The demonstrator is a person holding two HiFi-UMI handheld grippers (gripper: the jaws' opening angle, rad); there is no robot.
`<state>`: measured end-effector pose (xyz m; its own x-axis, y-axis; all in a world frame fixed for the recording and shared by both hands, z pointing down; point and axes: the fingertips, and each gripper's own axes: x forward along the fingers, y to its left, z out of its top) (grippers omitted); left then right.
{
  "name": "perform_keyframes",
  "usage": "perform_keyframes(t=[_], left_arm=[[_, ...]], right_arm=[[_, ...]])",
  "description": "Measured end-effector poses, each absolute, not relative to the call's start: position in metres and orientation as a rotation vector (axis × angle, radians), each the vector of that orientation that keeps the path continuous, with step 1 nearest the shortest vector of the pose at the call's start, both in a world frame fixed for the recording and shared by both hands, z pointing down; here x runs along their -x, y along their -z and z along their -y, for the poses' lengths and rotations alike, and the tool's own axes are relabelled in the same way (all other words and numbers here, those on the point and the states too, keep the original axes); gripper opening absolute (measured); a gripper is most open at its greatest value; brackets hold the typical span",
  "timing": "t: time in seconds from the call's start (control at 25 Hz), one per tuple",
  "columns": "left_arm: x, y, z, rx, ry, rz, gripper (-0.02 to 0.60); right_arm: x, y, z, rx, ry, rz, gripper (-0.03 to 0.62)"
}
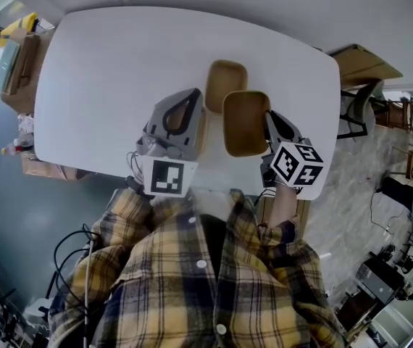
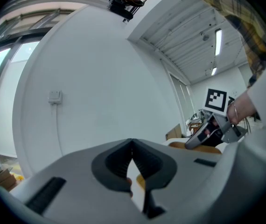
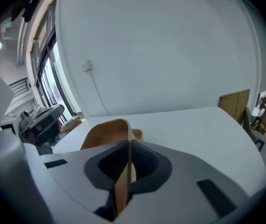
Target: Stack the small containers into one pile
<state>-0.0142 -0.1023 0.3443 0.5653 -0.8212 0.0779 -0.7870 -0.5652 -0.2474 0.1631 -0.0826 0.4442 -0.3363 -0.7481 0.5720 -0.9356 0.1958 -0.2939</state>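
Seen from the head view, a white table (image 1: 105,71) carries 2 small tan containers near its front edge. The near container (image 1: 244,122) overlaps a corner of the far container (image 1: 226,82) in this view; whether they touch cannot be told.

The right gripper (image 1: 270,125) is clenched on the near container's right wall. In the right gripper view, that thin wall stands upright, pinched between the jaws of the right gripper (image 3: 128,155), with the near container's (image 3: 106,133) hollow curving away to the left.

The left gripper (image 1: 183,107) sits just left of the containers. In the left gripper view its jaws (image 2: 132,148) are pressed together with nothing between them.

The person's plaid shirt (image 1: 206,281) fills the bottom.
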Motion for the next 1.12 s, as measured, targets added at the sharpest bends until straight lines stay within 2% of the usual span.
perform_keyframes(t=[0.36, 0.68, 1.12], left_arm=[[0.033, -0.349, 0.107, 2.592, 0.307, -1.419, 0.018], [0.051, -0.357, 0.114, 2.585, 0.341, -1.487, 0.018], [0.061, -0.372, 0.127, 2.603, 0.353, -1.517, 0.018]], right_arm=[[-0.142, -0.438, 0.146, -1.689, -1.045, 2.252, 0.026], [-0.141, -0.481, 0.173, -1.818, -1.371, 2.15, 0.027], [-0.147, -0.517, 0.173, -1.829, -1.239, 1.976, 0.028]])
